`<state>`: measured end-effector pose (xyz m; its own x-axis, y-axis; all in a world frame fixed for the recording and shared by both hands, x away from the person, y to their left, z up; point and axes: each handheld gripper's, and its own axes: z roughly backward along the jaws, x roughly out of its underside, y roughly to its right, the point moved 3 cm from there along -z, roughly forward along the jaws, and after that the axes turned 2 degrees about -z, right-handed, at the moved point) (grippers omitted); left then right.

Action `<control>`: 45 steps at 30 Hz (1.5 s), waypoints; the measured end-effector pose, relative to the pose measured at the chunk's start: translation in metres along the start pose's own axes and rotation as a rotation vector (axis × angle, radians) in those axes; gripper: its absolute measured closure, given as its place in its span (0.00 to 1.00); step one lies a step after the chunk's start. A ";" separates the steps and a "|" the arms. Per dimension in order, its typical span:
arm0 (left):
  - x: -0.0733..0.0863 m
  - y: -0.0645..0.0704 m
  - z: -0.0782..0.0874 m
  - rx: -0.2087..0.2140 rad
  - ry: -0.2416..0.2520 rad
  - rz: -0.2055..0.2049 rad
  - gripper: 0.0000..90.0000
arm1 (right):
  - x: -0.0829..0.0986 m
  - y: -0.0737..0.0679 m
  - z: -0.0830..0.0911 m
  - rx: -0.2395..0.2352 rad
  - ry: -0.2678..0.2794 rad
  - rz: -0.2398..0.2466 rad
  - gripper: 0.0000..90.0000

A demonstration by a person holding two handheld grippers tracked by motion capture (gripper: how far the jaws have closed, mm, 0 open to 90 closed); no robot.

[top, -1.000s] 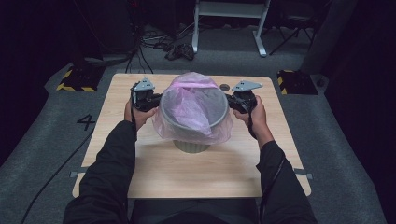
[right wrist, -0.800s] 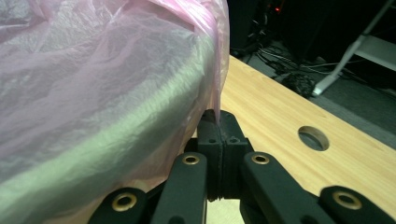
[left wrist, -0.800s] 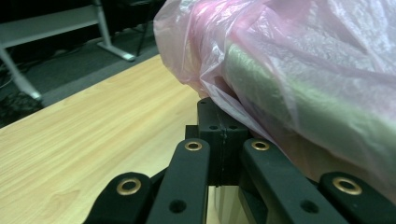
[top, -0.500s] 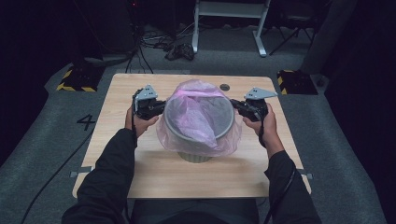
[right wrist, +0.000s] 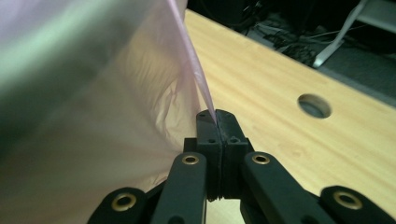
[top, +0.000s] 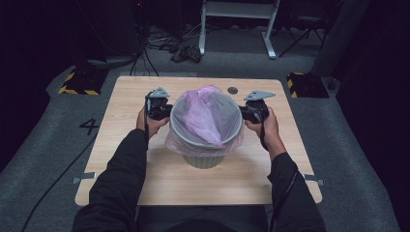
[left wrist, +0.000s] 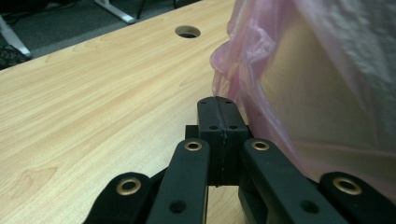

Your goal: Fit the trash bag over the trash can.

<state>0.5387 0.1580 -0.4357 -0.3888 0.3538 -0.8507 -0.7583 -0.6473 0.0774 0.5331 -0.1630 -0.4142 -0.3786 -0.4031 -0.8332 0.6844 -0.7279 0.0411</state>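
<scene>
1. My left gripper (left wrist: 217, 105) has its jaws pressed fully together at the centre of the left gripper view; the pink bag (left wrist: 299, 70) hangs just to the right of the tips, and I cannot tell whether any film is caught between them.
2. My right gripper (right wrist: 217, 116) is clamped on the bag's edge — a taut fold of pink film (right wrist: 196, 70) runs straight into the seam between the jaws.
3. In the high view, the 2 grippers sit at mid-frame, one on each side of the bin (top: 205, 157), level with its rim.
4. The bag is draped over the rim — loose film bunches inside the bin.
5. The bin stands upright at the centre of the wooden table (top: 121, 121).
</scene>
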 end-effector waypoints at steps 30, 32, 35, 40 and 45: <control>0.062 0.076 0.113 -0.009 0.076 -0.203 0.19 | 0.061 -0.024 0.088 -0.096 0.072 0.211 0.25; 0.066 0.087 0.113 -0.005 0.067 -0.224 0.17 | 0.065 -0.029 0.088 -0.129 0.060 0.226 0.23; 0.070 0.102 0.111 -0.001 0.062 -0.249 0.17 | 0.070 -0.038 0.088 -0.140 0.052 0.268 0.20; 0.065 0.107 0.104 -0.040 0.090 -0.247 0.18 | 0.077 -0.046 0.082 -0.021 0.060 0.304 0.21; 0.056 0.103 0.098 -0.079 0.120 -0.253 0.45 | 0.069 -0.048 0.078 0.045 0.116 0.319 0.58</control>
<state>0.3876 0.1780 -0.4242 -0.1243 0.4308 -0.8938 -0.7785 -0.6009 -0.1814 0.4260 -0.1991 -0.4303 -0.0748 -0.5503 -0.8316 0.7280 -0.6000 0.3315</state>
